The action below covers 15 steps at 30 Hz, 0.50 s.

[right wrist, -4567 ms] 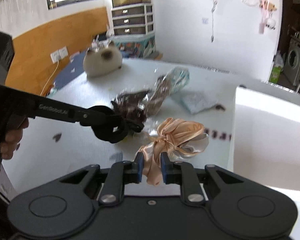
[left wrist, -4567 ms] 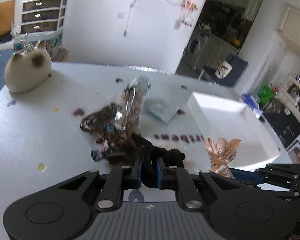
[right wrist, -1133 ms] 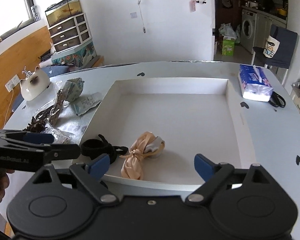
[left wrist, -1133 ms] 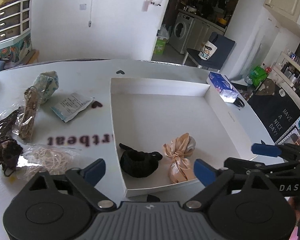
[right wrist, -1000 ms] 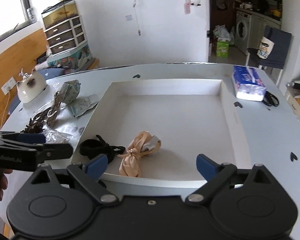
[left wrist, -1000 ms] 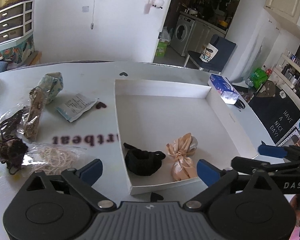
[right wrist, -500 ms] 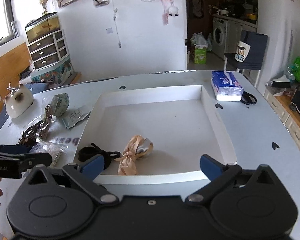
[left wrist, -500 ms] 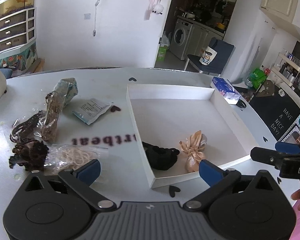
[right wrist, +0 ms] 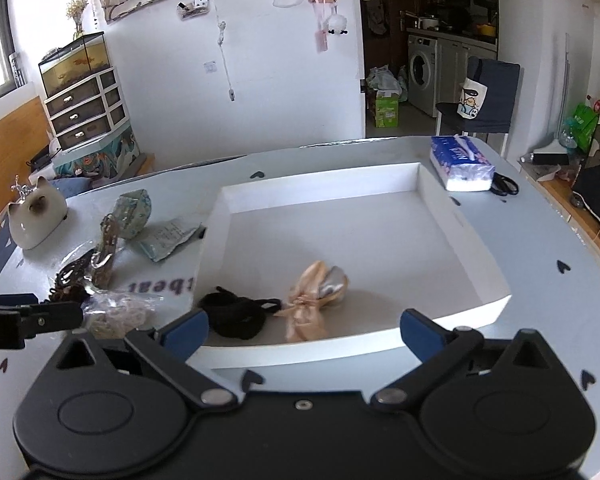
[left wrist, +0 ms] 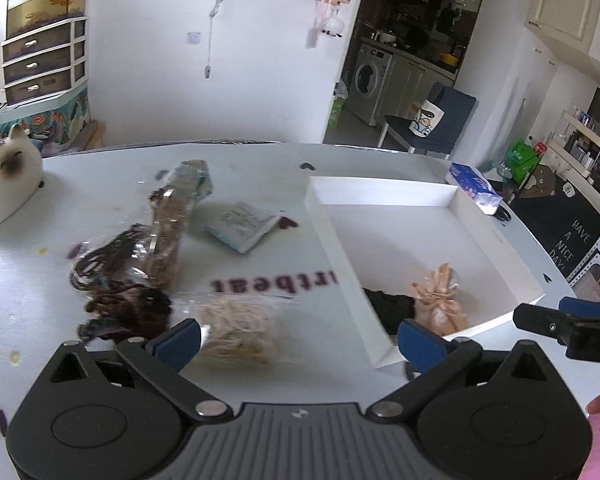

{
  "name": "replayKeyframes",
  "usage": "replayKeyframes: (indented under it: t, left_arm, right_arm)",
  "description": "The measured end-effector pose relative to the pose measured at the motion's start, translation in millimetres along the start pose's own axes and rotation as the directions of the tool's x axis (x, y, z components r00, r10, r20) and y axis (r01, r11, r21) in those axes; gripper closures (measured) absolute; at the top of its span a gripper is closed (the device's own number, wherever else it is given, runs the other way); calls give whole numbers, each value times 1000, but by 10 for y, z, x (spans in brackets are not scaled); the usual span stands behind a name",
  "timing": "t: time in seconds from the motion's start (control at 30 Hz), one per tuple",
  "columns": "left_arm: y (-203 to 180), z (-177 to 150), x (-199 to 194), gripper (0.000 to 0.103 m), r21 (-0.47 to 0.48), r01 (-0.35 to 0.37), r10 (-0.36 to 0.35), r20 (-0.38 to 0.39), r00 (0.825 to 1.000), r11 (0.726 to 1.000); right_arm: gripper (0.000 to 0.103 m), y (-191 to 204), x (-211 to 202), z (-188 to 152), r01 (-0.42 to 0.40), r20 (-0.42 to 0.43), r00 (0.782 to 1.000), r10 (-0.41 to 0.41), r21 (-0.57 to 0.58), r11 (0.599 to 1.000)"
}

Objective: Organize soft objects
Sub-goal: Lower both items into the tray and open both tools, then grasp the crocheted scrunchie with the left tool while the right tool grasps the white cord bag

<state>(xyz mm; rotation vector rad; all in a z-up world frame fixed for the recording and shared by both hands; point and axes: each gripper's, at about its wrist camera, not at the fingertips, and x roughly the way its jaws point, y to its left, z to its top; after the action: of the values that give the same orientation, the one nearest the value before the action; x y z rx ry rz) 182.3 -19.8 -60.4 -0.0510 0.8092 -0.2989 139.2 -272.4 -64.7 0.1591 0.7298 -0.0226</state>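
While both pairs of my jaws stand wide apart and hold nothing, my left gripper (left wrist: 298,338) hangs low in the frame above a clear crinkly bag of pale rubber bands (left wrist: 236,326), and my right gripper (right wrist: 302,334) hangs before the near rim of the white tray (right wrist: 464,226).

Low in the tray's lower-left corner lie two soft things. One is a black scrunchie (right wrist: 236,314), a matte, ruffled fabric ring lying flat with a strand trailing right. Touching that strand is the peach satin scrunchie (right wrist: 314,306), glossy and bunched into a long bundle; its long axis runs from lower left to upper right in the right wrist view, the fuller end toward the tray's middle.

Left of the tray, on the pale tabletop (left wrist: 40,280), cellophane packets of brown hair ties (left wrist: 164,240) stretch up toward the upper left, with a dark ruffled scrunchie (left wrist: 130,310) below them and a flat foil sachet (left wrist: 242,230) beside them. At the far left edge sits a smooth ceramic cat (left wrist: 6,190).
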Motion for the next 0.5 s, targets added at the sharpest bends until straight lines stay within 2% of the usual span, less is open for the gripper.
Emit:
replayKeyframes:
  t: [0.5]
  left_arm:
    - [854, 84, -58, 0, -74, -46, 49, 33, 998, 996]
  right_arm:
    - [0, 813, 296, 38, -69, -5, 998, 68, -45, 997]
